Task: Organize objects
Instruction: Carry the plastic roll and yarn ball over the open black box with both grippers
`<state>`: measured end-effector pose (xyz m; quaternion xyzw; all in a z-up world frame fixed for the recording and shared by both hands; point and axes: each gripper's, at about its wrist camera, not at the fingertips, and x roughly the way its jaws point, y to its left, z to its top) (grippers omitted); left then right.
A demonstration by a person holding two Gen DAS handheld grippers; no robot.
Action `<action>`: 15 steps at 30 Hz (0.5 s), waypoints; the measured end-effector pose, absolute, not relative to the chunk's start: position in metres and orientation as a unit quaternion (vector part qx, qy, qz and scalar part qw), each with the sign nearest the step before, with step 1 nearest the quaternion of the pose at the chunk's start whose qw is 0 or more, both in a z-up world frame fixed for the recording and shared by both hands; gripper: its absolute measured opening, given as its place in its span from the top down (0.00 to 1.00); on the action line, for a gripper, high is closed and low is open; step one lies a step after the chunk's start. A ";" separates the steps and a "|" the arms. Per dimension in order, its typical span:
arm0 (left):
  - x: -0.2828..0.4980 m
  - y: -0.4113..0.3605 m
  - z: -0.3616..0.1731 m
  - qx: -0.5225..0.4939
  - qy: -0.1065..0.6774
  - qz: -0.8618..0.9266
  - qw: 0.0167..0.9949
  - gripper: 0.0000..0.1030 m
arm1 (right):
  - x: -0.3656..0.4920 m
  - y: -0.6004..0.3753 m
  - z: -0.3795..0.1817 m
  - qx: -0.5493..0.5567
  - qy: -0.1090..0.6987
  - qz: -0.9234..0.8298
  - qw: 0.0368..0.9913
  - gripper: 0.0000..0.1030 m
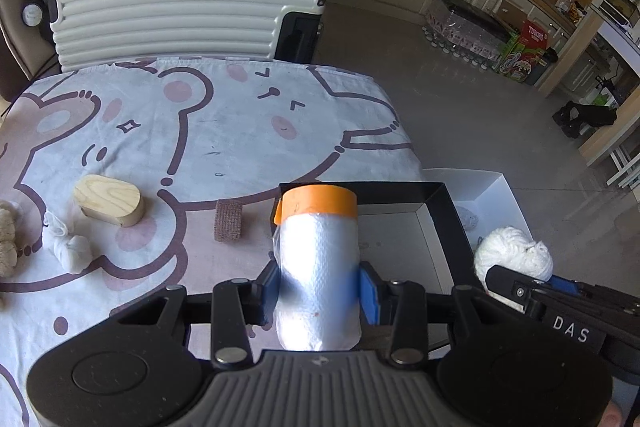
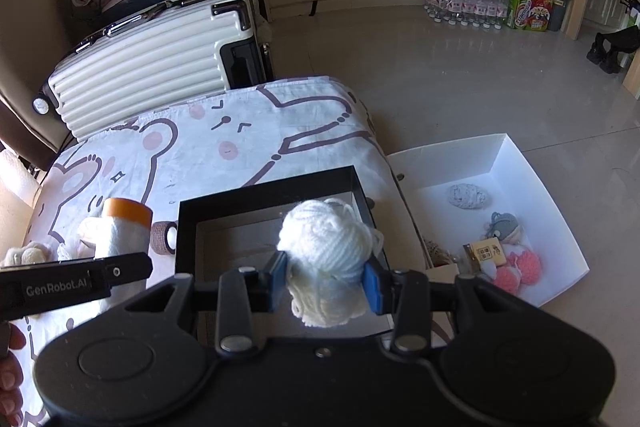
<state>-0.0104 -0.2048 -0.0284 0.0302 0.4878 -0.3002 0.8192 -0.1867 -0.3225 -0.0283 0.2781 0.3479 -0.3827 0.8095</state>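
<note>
My left gripper (image 1: 319, 297) is shut on a white plastic-film roll with an orange end (image 1: 318, 255), held up at the left edge of a black box (image 1: 444, 215) on the table. The same roll (image 2: 120, 231) shows at the left of the right wrist view. My right gripper (image 2: 326, 285) is shut on a white yarn ball (image 2: 326, 243) above the black box (image 2: 188, 227), whose inside looks empty. The yarn ball (image 1: 512, 255) also shows at the right of the left wrist view.
On the bear-print cloth (image 1: 224, 131) lie a wooden oval block (image 1: 108, 199), a brown bandage roll (image 1: 229, 221), a knotted white cloth (image 1: 68, 245) and beige yarn (image 1: 6, 239). A white box (image 2: 520, 167) on the floor holds several small toys. A white suitcase (image 1: 180, 11) stands behind the table.
</note>
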 end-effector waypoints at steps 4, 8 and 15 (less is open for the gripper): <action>-0.009 -0.210 -0.035 0.018 0.499 -0.304 0.812 0.59 | -0.186 -0.324 -0.034 0.281 0.353 -0.379 0.808 0.61; -0.011 -0.219 -0.042 0.023 0.508 -0.307 0.804 0.59 | -0.185 -0.328 -0.039 0.287 0.355 -0.379 0.805 0.61; -0.012 -0.231 -0.058 0.006 0.534 -0.292 0.794 0.59 | -0.185 -0.335 -0.052 0.299 0.365 -0.380 0.796 0.61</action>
